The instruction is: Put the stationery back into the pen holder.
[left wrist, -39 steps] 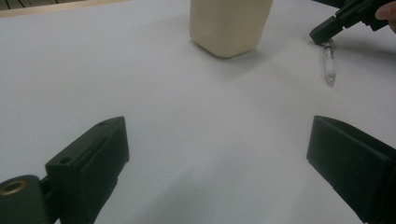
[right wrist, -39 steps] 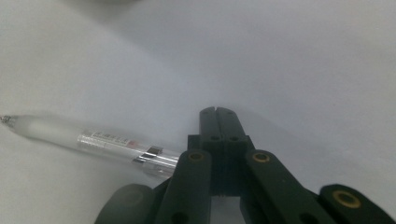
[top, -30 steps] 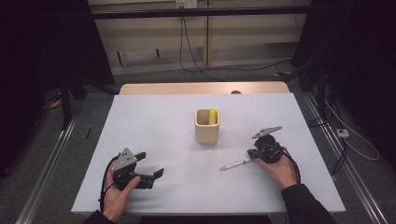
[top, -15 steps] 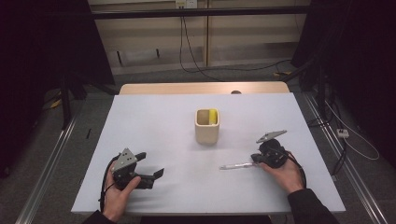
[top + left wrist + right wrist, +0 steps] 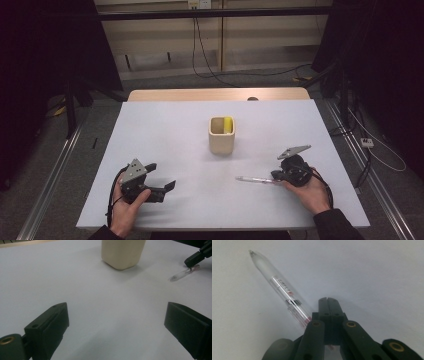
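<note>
Since the earlier frames the right tool (image 5: 276, 176) has drawn back toward the counter's near edge, taking along the one clear pen (image 5: 254, 179), which lies flat on the white counter (image 5: 165, 130); the jaws are pressed together at the pen's rear end, which they partly hide. The left tool (image 5: 167, 186) rests spread wide, holding nothing. One beige cup (image 5: 221, 135) stands mid-counter with a yellow item (image 5: 228, 124) inside, hard to identify.

A small printed label with dark and red marks ran along the barrel of the clear plastic pen (image 5: 283, 291) beside the black right gripper (image 5: 327, 300), but its blurred lettering could not be read.
</note>
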Tool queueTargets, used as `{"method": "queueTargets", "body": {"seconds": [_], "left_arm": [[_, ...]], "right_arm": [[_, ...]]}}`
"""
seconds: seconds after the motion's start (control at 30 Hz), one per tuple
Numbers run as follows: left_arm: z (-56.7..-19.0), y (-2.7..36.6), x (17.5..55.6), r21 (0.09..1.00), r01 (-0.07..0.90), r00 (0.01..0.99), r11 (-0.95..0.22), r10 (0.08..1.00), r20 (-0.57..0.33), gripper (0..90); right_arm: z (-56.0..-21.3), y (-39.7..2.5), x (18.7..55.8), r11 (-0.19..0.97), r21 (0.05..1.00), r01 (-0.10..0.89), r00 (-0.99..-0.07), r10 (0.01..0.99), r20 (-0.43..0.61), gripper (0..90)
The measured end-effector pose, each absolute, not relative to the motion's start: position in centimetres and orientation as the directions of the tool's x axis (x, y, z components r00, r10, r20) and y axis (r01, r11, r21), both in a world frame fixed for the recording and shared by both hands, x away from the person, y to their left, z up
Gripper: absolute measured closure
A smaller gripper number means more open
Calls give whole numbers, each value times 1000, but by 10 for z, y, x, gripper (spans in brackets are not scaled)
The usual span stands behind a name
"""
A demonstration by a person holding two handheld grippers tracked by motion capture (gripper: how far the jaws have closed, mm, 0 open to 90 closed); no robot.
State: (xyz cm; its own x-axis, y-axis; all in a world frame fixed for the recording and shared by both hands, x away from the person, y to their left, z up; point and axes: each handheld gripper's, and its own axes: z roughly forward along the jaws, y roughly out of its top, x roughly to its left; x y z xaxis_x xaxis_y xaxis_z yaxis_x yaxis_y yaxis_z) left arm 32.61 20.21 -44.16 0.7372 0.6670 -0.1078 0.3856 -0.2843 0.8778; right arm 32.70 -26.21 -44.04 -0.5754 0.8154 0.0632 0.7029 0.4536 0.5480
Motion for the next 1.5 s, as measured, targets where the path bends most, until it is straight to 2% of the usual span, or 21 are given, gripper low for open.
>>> {"method": "queueTargets", "body": {"seconds": [0.67, 1.07, 1.23, 1.3, 1.4, 1.5], "left_arm": [[-442, 202, 326, 877, 388, 736, -284, 668, -109, 57], [-442, 202, 326, 875, 389, 739, -287, 665, -110, 57], [-442, 201, 326, 875, 388, 739, -288, 665, -109, 57], [-442, 202, 327, 876, 388, 737, -286, 667, -108, 57], [-442, 202, 327, 875, 391, 735, -284, 669, -111, 57], [-442, 202, 327, 876, 386, 739, -290, 665, -105, 57]], "right_arm": [[-439, -259, 308, 486, 542, 686, -617, 783, 79, 900], [-440, -259, 304, 465, 560, 686, -612, 785, 97, 900], [-440, -264, 306, 429, 600, 675, -583, 808, 79, 793], [-440, -266, 307, 418, 622, 662, -586, 806, 83, 786], [-437, -265, 308, 410, 646, 644, -589, 805, 75, 672], [-434, -261, 309, 412, 653, 636, -598, 797, 79, 515]]}}
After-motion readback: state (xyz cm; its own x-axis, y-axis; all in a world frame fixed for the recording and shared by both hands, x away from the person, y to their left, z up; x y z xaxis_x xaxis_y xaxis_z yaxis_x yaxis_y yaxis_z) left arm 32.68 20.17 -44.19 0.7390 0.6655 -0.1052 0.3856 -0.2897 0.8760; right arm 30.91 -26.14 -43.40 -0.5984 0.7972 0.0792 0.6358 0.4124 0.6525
